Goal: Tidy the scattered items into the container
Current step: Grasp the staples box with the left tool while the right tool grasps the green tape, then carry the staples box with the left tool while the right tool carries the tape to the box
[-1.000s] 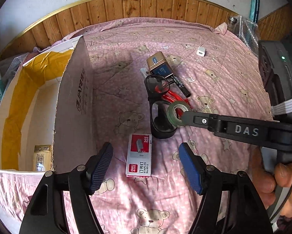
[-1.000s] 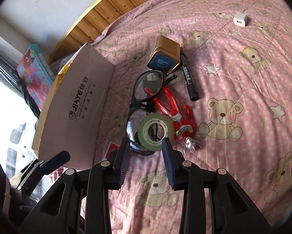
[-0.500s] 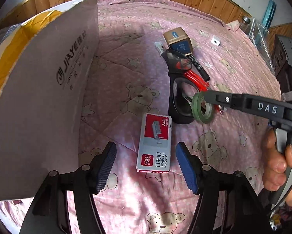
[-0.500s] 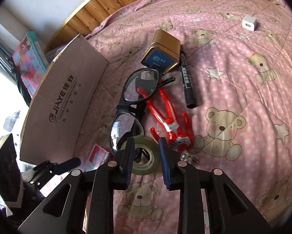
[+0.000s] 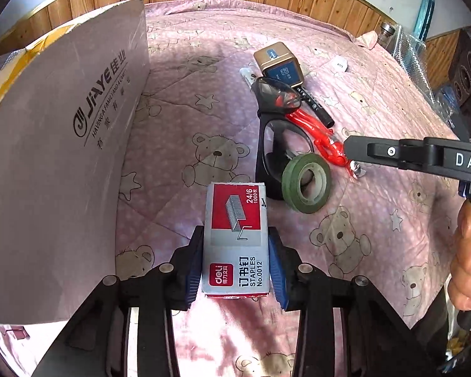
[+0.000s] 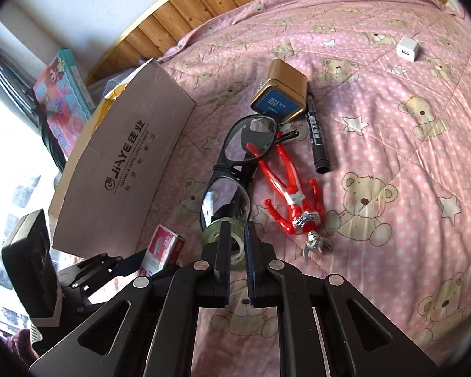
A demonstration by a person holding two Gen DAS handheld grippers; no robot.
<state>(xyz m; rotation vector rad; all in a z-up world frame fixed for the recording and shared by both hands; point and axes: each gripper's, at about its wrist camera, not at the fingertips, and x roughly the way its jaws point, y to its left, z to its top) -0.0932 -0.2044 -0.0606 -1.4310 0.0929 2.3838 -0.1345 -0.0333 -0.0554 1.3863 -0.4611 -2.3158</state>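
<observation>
My left gripper point(image 5: 235, 267) is shut on a red and white staples box point(image 5: 235, 238), held flat just above the pink bedspread. The open cardboard box point(image 5: 62, 157) stands to its left, one flap upright. A green tape roll point(image 5: 306, 187) leans on black glasses point(image 5: 263, 144), clear of my right gripper point(image 5: 348, 154). In the right wrist view my right gripper point(image 6: 237, 238) is shut with a narrow slit, the tape roll point(image 6: 212, 235) lying just behind its tips. A red toy figure point(image 6: 295, 194), a black marker point(image 6: 317, 138), a gold box point(image 6: 282, 94) and a white charger point(image 6: 408, 50) lie farther out.
A wooden headboard rims the bed's far side. A dark speaker point(image 5: 468, 72) and a glass jar point(image 5: 388, 31) stand at the right edge. A colourful toy box point(image 6: 65, 94) leans behind the cardboard box point(image 6: 125, 169). A hand point(image 5: 468, 270) holds the right gripper's handle.
My left gripper moved onto the staples box and shut on it. The tape roll left my right gripper and now rests against the glasses, while the right fingers closed further.
</observation>
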